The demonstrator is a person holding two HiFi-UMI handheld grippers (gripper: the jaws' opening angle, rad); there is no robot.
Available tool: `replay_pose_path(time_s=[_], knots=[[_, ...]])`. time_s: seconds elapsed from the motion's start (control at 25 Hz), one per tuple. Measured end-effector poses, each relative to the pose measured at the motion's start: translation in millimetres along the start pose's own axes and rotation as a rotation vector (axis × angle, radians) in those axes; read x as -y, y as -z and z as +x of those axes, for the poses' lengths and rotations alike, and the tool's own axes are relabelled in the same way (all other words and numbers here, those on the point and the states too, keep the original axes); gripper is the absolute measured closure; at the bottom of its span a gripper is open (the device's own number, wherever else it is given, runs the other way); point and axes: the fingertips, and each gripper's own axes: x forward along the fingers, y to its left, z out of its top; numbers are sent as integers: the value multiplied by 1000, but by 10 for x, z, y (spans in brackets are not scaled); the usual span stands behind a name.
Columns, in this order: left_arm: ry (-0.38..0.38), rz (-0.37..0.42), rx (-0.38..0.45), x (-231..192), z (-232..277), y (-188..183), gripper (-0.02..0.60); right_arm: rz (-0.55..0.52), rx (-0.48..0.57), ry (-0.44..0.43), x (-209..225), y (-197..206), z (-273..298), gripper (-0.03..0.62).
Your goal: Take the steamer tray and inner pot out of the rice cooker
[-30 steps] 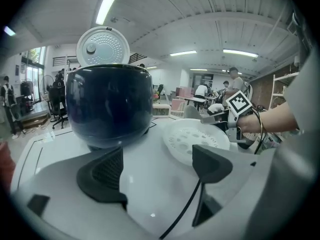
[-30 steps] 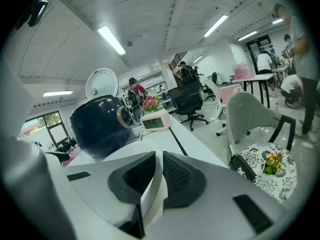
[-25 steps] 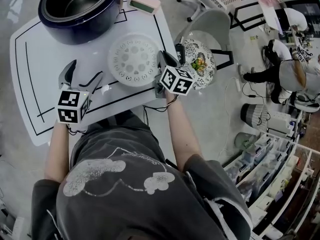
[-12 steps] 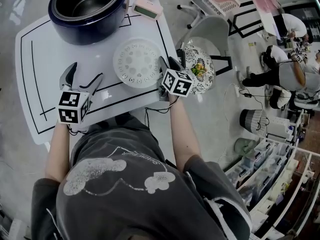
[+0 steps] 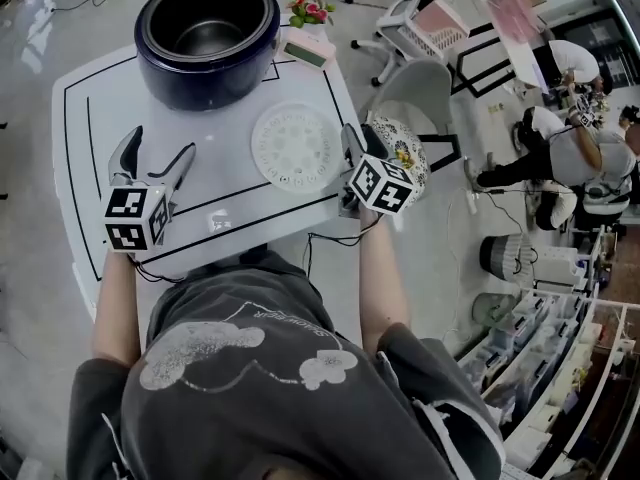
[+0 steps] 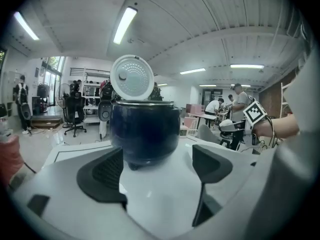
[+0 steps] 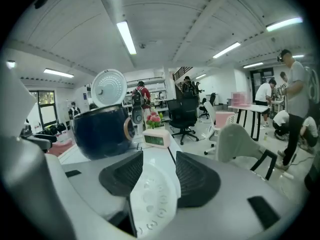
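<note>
The dark blue rice cooker (image 5: 207, 38) stands at the far side of the white table (image 5: 80, 188), lid up, with the metal inner pot (image 5: 205, 30) inside it. The white perforated steamer tray (image 5: 296, 146) lies flat on the table in front of the cooker. My right gripper (image 5: 352, 140) hovers at the tray's right edge. Its jaws are opening, and the tray (image 7: 152, 194) shows in the gap below them with no pad pressing on it. My left gripper (image 5: 158, 150) is open and empty, pointing at the cooker (image 6: 145, 134).
A small clock (image 5: 308, 53) and flowers (image 5: 312, 10) stand right of the cooker. A patterned round dish (image 5: 405, 148) sits past the table's right edge, near a grey chair (image 5: 425, 78). People and desks fill the room to the right. The raised lid (image 6: 131, 77) stands behind the cooker.
My right gripper's jaws have spread, and it has lifted off the tray, which stays on the table. My left gripper has risen and moved toward the cooker.
</note>
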Motion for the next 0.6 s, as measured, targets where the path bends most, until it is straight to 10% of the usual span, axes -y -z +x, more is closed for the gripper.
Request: replay_pose_path(time_s=[0.6], knots=[[-5,79,189,-821,-360,-955,155,-164,178,-270,-1967,-1605,382,368]])
